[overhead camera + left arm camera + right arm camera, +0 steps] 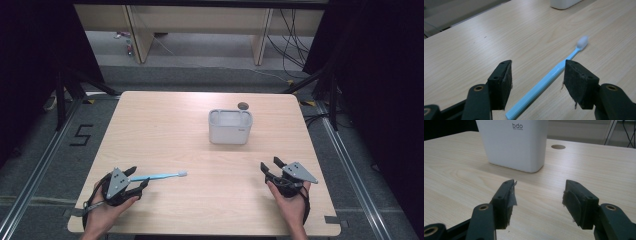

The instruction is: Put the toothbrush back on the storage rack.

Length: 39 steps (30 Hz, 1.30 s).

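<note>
A light blue toothbrush (161, 176) lies flat on the table (200, 150) near its front left corner, white bristle head pointing toward the middle of the table. The left gripper (141, 178) sits low at the handle end with its jaws spread wide; in the left gripper view the toothbrush (547, 83) handle lies between the two pads, closer to the right-hand one, and neither pad presses on it. The right gripper (270, 168) rests near the front right, jaws wide with nothing between them, aimed at a white container (230, 127) standing upright toward the far side of the table, well apart from the toothbrush.
</note>
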Motion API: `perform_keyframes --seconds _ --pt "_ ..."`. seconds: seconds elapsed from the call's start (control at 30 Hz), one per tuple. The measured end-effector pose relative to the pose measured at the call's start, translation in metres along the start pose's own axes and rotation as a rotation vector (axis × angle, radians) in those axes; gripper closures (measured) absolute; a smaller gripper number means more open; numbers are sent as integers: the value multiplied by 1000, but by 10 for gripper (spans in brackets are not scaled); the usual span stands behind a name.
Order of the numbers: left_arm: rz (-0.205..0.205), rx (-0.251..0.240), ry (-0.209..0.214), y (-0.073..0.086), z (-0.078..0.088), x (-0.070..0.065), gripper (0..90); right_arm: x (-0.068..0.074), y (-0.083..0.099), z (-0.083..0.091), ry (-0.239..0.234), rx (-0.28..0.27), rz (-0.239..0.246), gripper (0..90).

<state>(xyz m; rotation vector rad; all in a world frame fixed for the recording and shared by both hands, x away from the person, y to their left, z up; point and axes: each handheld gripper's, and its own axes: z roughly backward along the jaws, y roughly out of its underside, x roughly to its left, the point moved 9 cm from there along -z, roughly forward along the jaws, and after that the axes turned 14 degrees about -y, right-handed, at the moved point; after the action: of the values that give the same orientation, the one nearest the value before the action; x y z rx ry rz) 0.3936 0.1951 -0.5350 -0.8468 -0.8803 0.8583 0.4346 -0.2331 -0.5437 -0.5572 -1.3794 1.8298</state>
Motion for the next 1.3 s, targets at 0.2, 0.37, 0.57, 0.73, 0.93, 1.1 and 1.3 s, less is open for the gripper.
perform_keyframes --seconds 0.2,0.37,0.57,0.73,0.93,1.1,1.3 --pt "-100 94 97 -8 -6 -2 386 -1 -1 0 -7 -6 4 428" --pt "-195 206 161 -12 -11 -6 399 -1 -1 -1 -3 -14 -3 429" --pt "-278 333 218 -14 -18 -11 406 1 0 -1 -10 -7 -11 429" --pt "-361 429 269 -12 -26 -12 409 1 -1 -1 -2 -16 -25 428" --pt "-465 484 336 -13 -33 -13 436 1 -1 -2 -8 -12 -5 428" --pt "-544 522 390 -11 -38 -15 471 0 -2 -2 -5 -19 1 428" --pt "-617 585 427 -9 -40 -11 520 0 -1 -2 -5 -15 7 427"
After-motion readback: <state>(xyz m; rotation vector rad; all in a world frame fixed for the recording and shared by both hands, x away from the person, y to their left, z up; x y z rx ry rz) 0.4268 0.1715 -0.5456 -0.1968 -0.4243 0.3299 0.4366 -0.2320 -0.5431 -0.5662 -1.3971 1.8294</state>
